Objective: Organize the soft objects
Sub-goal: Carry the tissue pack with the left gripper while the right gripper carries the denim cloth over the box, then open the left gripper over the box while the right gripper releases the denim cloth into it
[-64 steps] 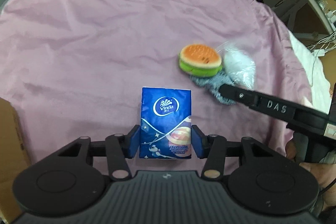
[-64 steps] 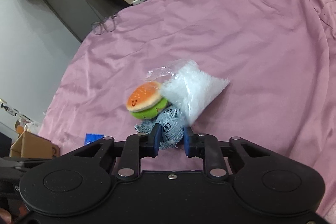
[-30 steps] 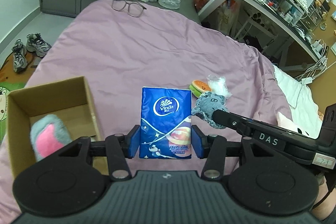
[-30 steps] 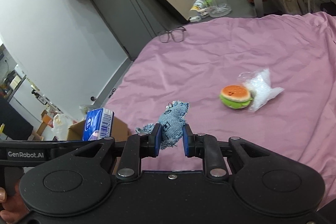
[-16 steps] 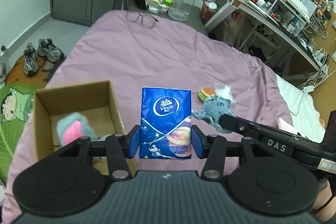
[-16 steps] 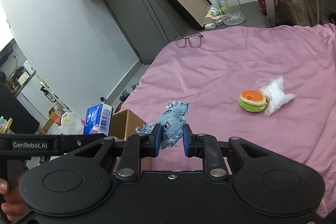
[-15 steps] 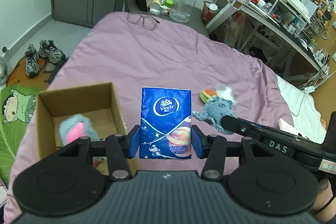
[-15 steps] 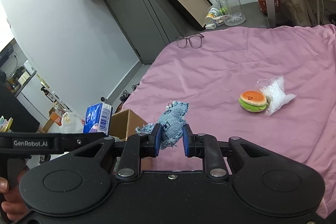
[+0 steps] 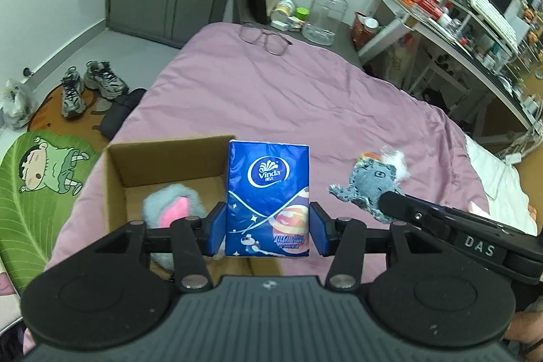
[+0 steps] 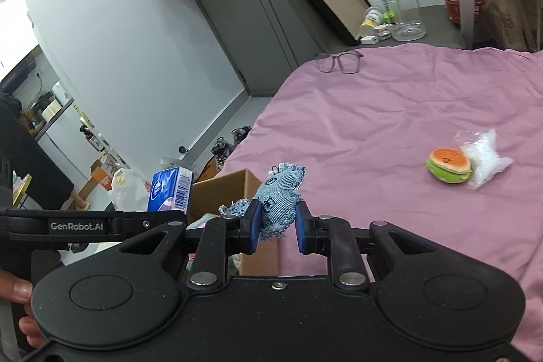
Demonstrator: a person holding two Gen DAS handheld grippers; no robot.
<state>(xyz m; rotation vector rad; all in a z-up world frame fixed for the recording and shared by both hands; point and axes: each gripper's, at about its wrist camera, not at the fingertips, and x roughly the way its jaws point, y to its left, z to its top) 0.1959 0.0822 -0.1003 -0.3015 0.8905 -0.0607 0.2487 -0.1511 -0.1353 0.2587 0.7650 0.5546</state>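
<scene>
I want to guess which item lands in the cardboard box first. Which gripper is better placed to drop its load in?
Probably the left. The left gripper holds the tissue pack right at the cardboard box opening, while the right gripper holds the denim toy off beside it, over the bed.

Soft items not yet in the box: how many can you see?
4. The tissue pack in the left claw, the denim toy in the right claw, and the burger plush beside the clear bag on the bedspread. Others may be hidden.

Both wrist views look down along their claws over the bed (image 9: 305, 97), sharing the cardboard box (image 9: 163, 158) at its near edge.
</scene>
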